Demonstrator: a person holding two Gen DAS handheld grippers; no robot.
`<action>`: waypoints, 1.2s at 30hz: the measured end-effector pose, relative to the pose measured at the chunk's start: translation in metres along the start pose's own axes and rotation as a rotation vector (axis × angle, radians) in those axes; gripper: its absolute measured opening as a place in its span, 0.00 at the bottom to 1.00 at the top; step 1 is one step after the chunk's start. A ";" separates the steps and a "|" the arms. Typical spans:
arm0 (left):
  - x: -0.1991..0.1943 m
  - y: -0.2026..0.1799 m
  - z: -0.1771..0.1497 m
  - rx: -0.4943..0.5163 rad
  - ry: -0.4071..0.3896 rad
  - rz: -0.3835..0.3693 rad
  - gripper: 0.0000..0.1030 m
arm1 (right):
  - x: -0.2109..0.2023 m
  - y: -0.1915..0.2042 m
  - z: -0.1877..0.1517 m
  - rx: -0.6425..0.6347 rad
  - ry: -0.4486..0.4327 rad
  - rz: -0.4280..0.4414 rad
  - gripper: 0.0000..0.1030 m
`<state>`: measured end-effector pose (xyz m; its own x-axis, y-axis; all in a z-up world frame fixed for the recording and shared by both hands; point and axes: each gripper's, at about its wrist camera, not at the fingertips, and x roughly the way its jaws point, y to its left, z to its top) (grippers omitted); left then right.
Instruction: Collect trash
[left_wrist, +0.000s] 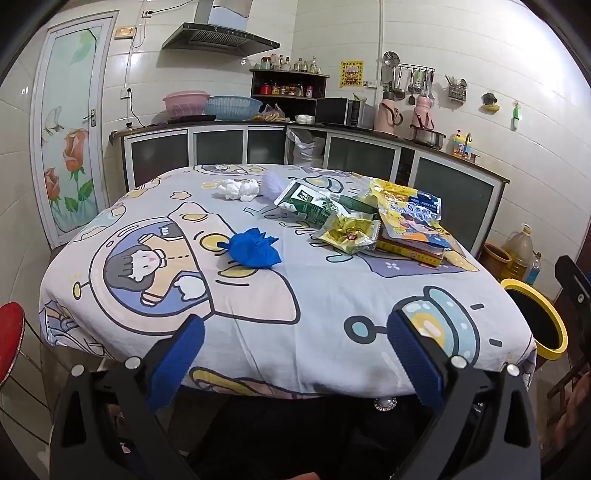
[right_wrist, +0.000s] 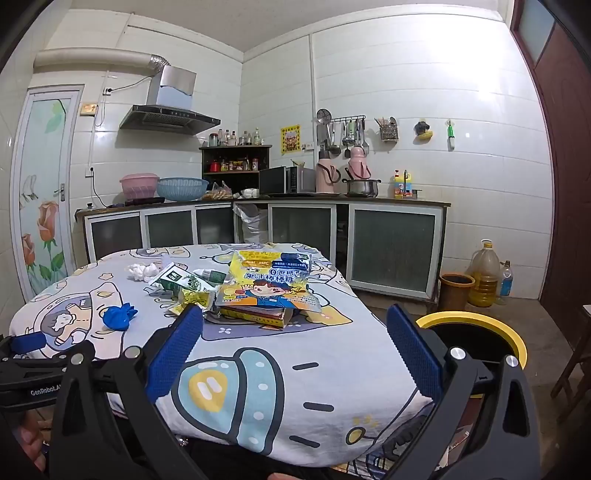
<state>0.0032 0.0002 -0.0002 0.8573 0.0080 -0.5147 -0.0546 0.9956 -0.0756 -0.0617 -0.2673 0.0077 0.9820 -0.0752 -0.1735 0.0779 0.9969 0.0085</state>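
Fingers of both grippers (left_wrist: 295, 325) (right_wrist: 295, 314) wide, empty; "GenRobot" lettering (right_wrist: 40, 392); candy bag (right_wrist: 267, 284) marked "0".

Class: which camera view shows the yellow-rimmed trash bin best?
The right wrist view: the yellow-rimmed trash bin shows its rim arc and dark opening beside the table. The left wrist view squeezes it against the right edge.

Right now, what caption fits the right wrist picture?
Open right gripper faces crumpled blue glove, yellow snack bags and yellow-rimmed bin.
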 end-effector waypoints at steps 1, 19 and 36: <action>0.000 0.000 0.000 -0.001 0.000 -0.001 0.93 | 0.000 -0.001 0.000 0.007 0.002 0.002 0.93; 0.002 0.003 -0.003 -0.005 0.007 0.003 0.93 | 0.001 -0.001 -0.001 0.001 0.006 0.000 0.93; 0.002 0.003 -0.005 -0.005 0.009 -0.001 0.93 | 0.003 0.000 -0.004 0.001 0.013 -0.002 0.93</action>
<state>0.0022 0.0026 -0.0059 0.8527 0.0057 -0.5224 -0.0562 0.9951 -0.0809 -0.0591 -0.2678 0.0034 0.9794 -0.0774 -0.1866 0.0805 0.9967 0.0091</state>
